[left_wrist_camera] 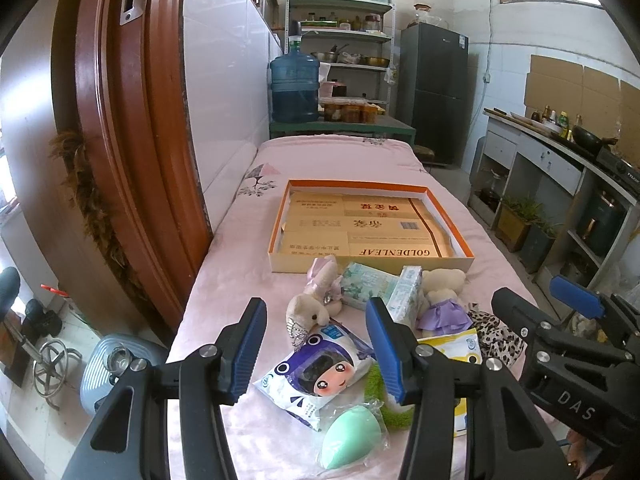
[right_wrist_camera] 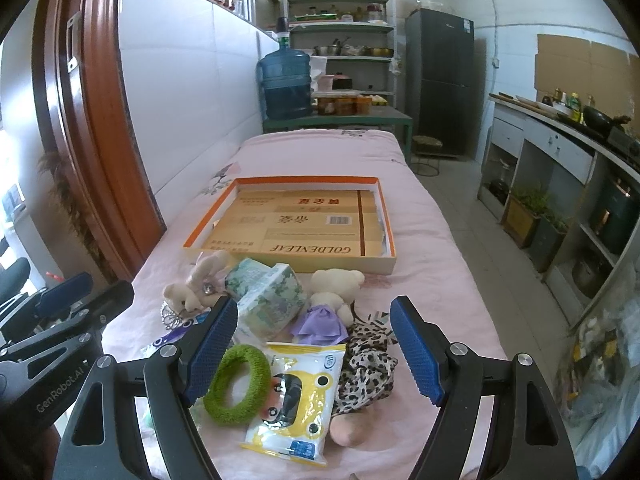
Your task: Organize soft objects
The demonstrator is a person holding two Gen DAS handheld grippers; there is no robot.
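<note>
Blue water jug (left_wrist_camera: 295, 88) on a green bench, dark fridge (left_wrist_camera: 434, 88) beside metal shelves (left_wrist_camera: 344, 36).

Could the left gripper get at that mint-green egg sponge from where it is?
Probably yes. The left gripper is open, and the green egg sponge lies just below its jaws in a clear wrapper, nothing on top.

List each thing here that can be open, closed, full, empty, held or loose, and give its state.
left gripper: open, holding nothing
right gripper: open, holding nothing
orange-rimmed box: open, lined with flattened cartons, no soft items inside
purple wipes pack: sealed, lying on the pink cloth
yellow wipes pack: sealed, lying flat
mint sponge: in clear wrap
water jug: upright, partly filled
</note>
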